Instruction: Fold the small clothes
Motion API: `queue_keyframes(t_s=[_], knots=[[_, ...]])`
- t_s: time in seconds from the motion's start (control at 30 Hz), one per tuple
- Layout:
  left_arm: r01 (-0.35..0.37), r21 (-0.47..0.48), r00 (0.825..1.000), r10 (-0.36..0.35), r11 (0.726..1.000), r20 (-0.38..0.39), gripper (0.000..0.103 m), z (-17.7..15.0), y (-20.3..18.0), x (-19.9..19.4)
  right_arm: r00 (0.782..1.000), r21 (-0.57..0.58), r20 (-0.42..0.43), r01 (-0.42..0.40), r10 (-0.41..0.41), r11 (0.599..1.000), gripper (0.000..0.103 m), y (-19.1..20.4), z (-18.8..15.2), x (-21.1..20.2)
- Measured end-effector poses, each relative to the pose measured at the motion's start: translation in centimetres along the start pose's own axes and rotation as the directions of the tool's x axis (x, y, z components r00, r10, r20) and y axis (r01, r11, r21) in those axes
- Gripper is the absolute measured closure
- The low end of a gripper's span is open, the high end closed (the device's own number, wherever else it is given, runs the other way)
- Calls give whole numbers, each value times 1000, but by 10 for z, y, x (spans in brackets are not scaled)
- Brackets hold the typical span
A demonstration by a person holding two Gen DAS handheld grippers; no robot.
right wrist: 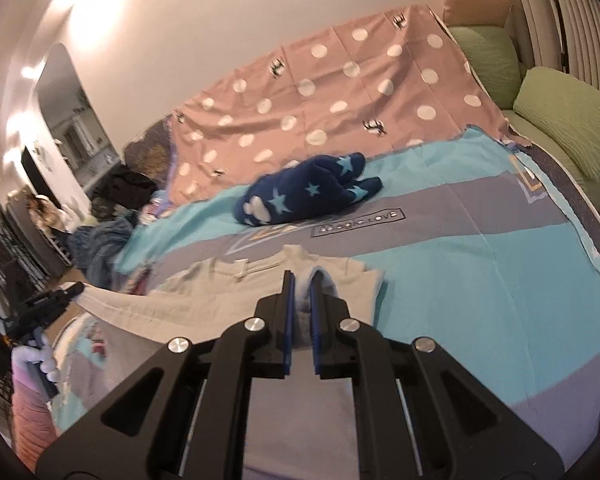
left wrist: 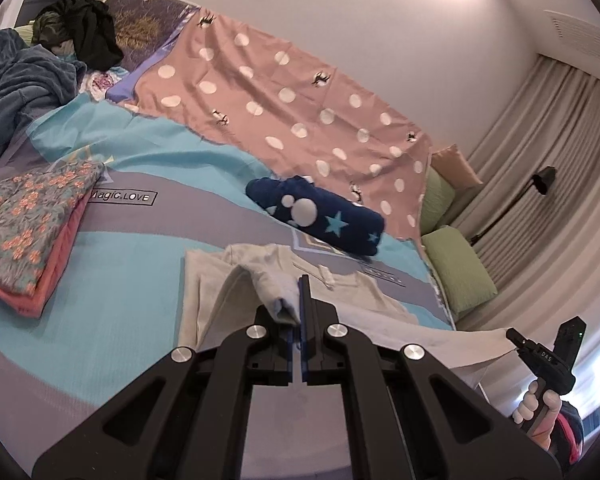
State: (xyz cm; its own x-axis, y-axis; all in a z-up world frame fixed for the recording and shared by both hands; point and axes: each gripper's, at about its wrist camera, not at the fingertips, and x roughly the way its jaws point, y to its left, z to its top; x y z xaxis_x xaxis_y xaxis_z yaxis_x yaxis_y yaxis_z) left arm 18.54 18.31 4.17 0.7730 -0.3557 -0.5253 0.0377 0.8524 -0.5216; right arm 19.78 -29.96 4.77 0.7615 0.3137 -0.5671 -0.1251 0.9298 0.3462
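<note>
Here, both left gripper (left wrist: 296,300) and right gripper (right wrist: 302,296) clenched on cream shirt (left wrist: 340,284), near "Magic.LOVE" label (left wrist: 122,197), apparently printed.

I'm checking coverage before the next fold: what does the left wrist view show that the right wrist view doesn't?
Only the left wrist view shows the folded floral garment on the bed's near left. Only the right wrist view shows the arched mirror on the wall. Both show the cream shirt pinched by each hand-held gripper, left and right, and the navy star garment behind it.
</note>
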Motion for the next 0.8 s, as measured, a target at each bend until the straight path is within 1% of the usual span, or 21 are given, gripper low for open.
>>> queue_keyframes(t_s=[0.07, 0.13, 0.27, 0.33, 0.4, 0.47, 0.6, 0.67, 0.7, 0.73, 0.77, 0.8], knots=[[-19, -2, 999, 19, 1000, -26, 101, 11, 3, 22, 999, 21, -33, 23, -23, 1000, 96, -7, 9, 30], [-51, 15, 997, 52, 999, -60, 101, 22, 6, 46, 998, 32, -56, 43, -41, 999, 96, -13, 14, 52], [-96, 15, 988, 97, 995, -123, 101, 39, 18, 95, 986, 54, -134, 106, -98, 993, 96, -31, 21, 117], [-126, 17, 981, 127, 992, -148, 100, 42, 27, 118, 976, 75, -185, 133, -117, 988, 96, -43, 19, 148], [-166, 27, 968, 168, 986, -184, 100, 43, 37, 149, 961, 127, -249, 158, -123, 979, 96, -58, 13, 181], [-195, 39, 958, 199, 980, -209, 100, 41, 44, 174, 953, 141, -273, 173, -129, 975, 96, -64, 10, 198], [-238, 53, 936, 243, 970, -253, 100, 40, 57, 213, 950, 130, -293, 156, -112, 979, 95, -66, 7, 211], [-250, 39, 930, 251, 967, -268, 97, 42, 65, 221, 956, 136, -283, 124, -81, 983, 95, -70, 8, 204], [-245, 23, 932, 242, 969, -272, 96, 42, 69, 222, 959, 131, -276, 107, -68, 986, 94, -71, 10, 199], [-231, 12, 936, 226, 973, -269, 95, 43, 72, 220, 962, 108, -264, 94, -63, 990, 90, -71, 11, 191], [-225, 16, 939, 221, 974, -263, 94, 44, 72, 218, 963, 76, -253, 109, -87, 991, 78, -68, 13, 186], [-219, 31, 942, 219, 975, -252, 91, 45, 71, 213, 962, 8, -230, 153, -147, 988, 72, -63, 13, 177]])
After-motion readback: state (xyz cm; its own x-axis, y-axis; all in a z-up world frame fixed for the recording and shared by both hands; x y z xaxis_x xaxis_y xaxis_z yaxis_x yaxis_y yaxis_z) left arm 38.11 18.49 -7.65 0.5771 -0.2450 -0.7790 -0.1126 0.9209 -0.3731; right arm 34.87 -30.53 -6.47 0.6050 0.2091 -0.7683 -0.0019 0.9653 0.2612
